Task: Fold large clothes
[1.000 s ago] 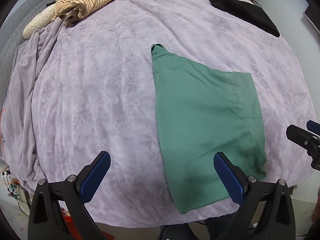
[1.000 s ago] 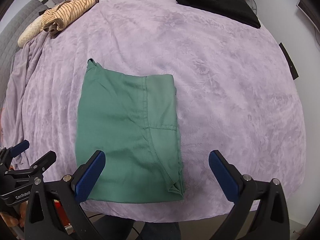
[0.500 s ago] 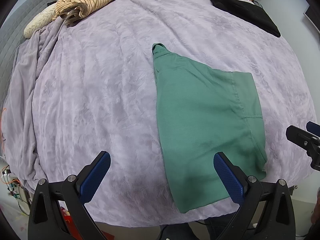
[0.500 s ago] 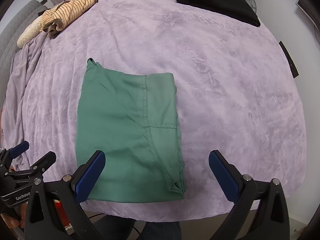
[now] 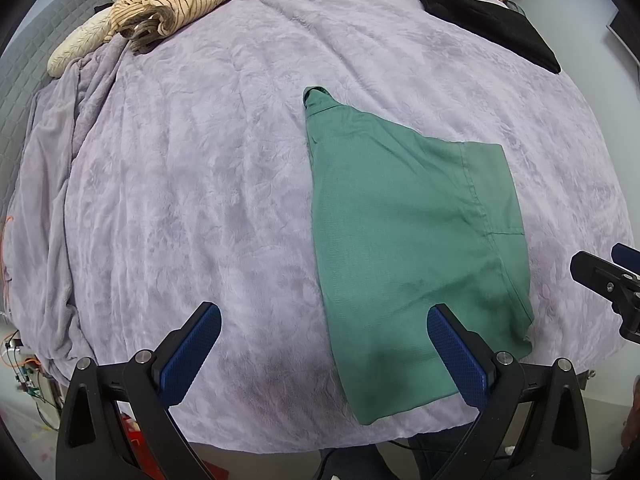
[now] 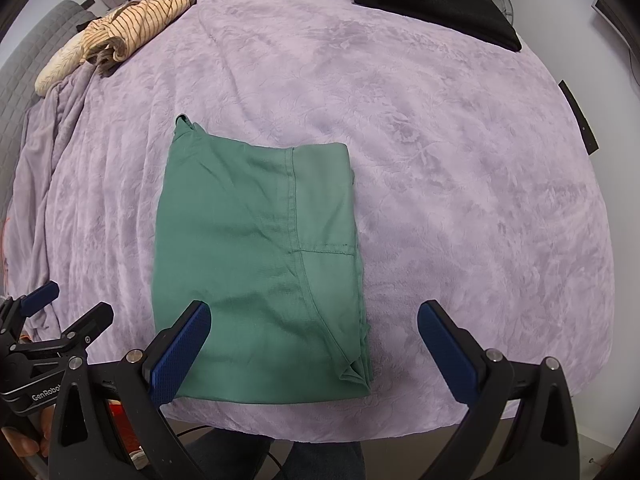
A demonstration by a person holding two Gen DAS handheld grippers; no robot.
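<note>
A green garment, folded into a flat panel with its collar at the far end, lies near the front edge of the lilac bed cover. It also shows in the right wrist view. My left gripper is open and empty, hovering above the bed's front edge to the left of the garment's near corner. My right gripper is open and empty above the garment's near right corner. Each gripper shows at the edge of the other's view.
A striped beige garment lies bunched at the far left beside a cream pillow. A folded black garment lies at the far right. A grey quilted headboard stands at the left.
Both grippers have drifted slightly; the garment sits a little higher in the right wrist view. Nothing was taken hold of.
</note>
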